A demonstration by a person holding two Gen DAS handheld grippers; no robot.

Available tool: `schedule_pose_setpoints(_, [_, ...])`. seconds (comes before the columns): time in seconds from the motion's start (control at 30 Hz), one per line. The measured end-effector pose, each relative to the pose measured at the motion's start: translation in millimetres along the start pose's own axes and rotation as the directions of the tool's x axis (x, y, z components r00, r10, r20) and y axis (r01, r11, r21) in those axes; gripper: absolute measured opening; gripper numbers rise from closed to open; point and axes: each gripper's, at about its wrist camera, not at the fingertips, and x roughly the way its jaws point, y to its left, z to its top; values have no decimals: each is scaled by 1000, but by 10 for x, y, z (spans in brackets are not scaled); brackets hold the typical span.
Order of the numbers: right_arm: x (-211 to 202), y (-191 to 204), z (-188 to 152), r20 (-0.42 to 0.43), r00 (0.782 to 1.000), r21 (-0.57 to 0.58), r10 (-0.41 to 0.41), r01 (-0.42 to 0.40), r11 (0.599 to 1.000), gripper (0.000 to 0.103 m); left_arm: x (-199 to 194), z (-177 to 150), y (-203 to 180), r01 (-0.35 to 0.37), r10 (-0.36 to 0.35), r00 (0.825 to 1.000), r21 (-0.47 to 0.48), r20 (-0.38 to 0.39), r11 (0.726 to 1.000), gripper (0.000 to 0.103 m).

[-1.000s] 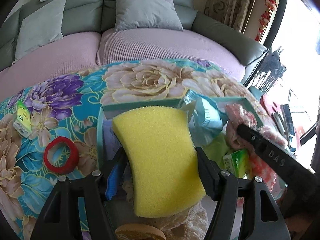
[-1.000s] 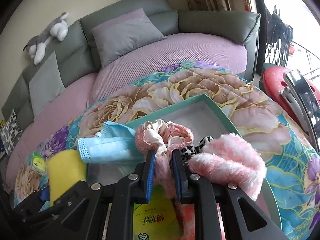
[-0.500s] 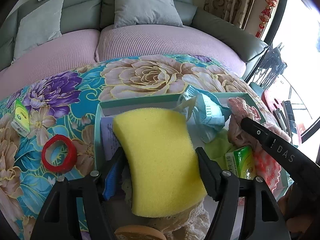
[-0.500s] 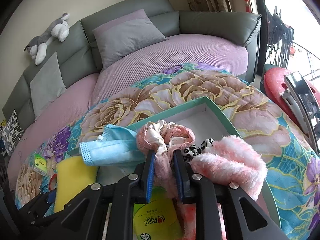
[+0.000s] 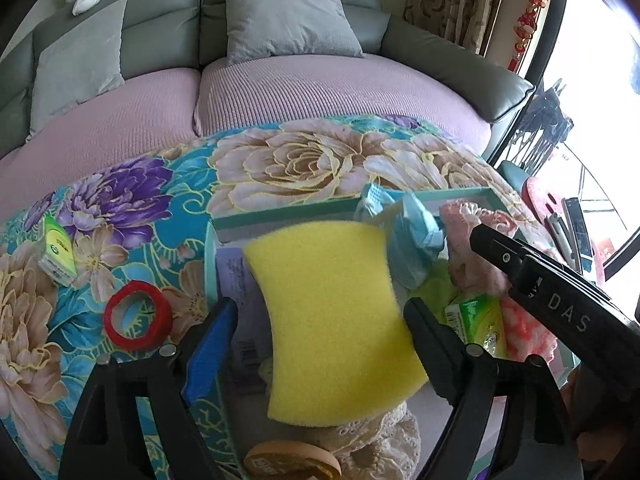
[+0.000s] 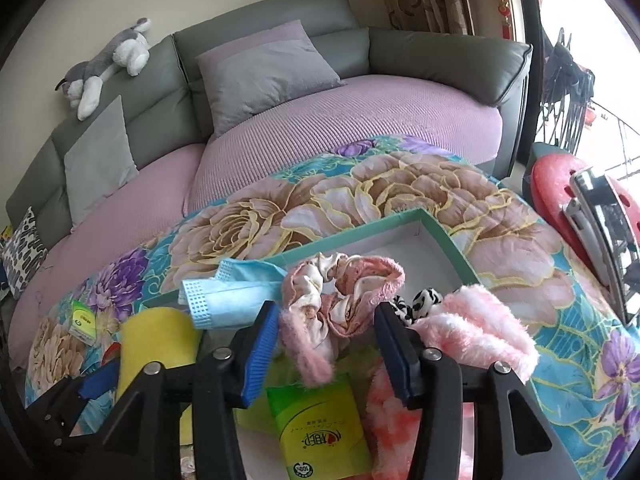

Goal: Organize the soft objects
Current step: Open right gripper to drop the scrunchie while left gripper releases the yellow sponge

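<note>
A yellow sponge (image 5: 332,320) sits between the spread fingers of my left gripper (image 5: 320,316), over a teal-rimmed box (image 5: 280,210); the left finger stands apart from it, so the gripper is open. The sponge also shows in the right wrist view (image 6: 152,344). My right gripper (image 6: 326,332) is open, its fingers on either side of a pink scrunchie (image 6: 340,300) lying in the box (image 6: 436,228). A blue face mask (image 6: 232,296) lies left of it and a fluffy pink cloth (image 6: 480,328) to the right.
A green tissue pack (image 6: 316,424) and a leopard-print scrunchie (image 6: 420,300) lie in the box. A red tape ring (image 5: 138,316) and a small green pack (image 5: 58,250) lie on the floral cloth (image 5: 300,160). A sofa stands behind.
Both grippers have opened. The right one let go of the pink scrunchie, which now rests in the box. The left fingers have spread away from the yellow sponge.
</note>
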Motion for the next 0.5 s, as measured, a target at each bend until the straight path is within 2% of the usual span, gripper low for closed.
schedule_pose_setpoints(0.37, [-185,23,78,47,999,-7,-5,5,1000,55,-212,63,167,6,-4,999,-42,41,999,86])
schedule_pose_setpoints(0.5, [-185,32,83,47,999,-9,-3,3,1000,55,-294,80,314,-16,21,998,-77,60,997,86])
